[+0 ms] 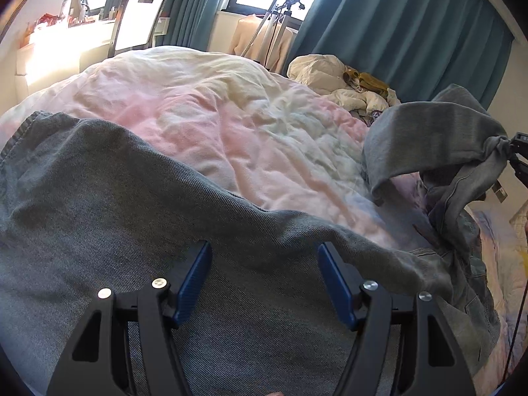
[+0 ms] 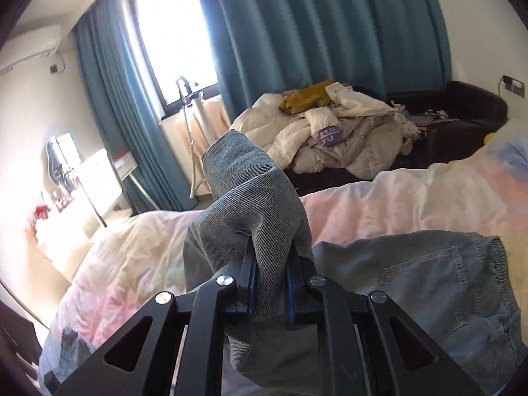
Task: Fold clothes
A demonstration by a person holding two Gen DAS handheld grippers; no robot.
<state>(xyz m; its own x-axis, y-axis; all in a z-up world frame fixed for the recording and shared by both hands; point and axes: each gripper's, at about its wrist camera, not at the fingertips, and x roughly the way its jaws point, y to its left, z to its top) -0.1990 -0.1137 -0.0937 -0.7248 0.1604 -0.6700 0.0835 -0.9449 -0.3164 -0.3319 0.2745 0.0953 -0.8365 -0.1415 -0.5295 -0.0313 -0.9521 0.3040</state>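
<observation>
Grey denim jeans [image 1: 99, 181] lie spread over a bed with a pink and white cover [image 1: 231, 115]. My left gripper [image 1: 265, 247] hovers open just above the denim, and nothing sits between its blue pads. At the right edge of that view, my right gripper [image 1: 518, 151] holds up a bunched leg of the jeans [image 1: 435, 125]. In the right wrist view, my right gripper [image 2: 270, 257] is shut on that fold of denim [image 2: 250, 198], which stands up between the pads. The part of the jeans with a back pocket [image 2: 429, 280] rests on the bed below.
A heap of pale quilts and clothes [image 2: 330, 138] lies on a dark sofa [image 2: 462, 112] beyond the bed. Teal curtains [image 2: 313, 33] hang behind it. A white chair [image 1: 138, 19] and a stand with a hose [image 1: 280, 10] are near the window.
</observation>
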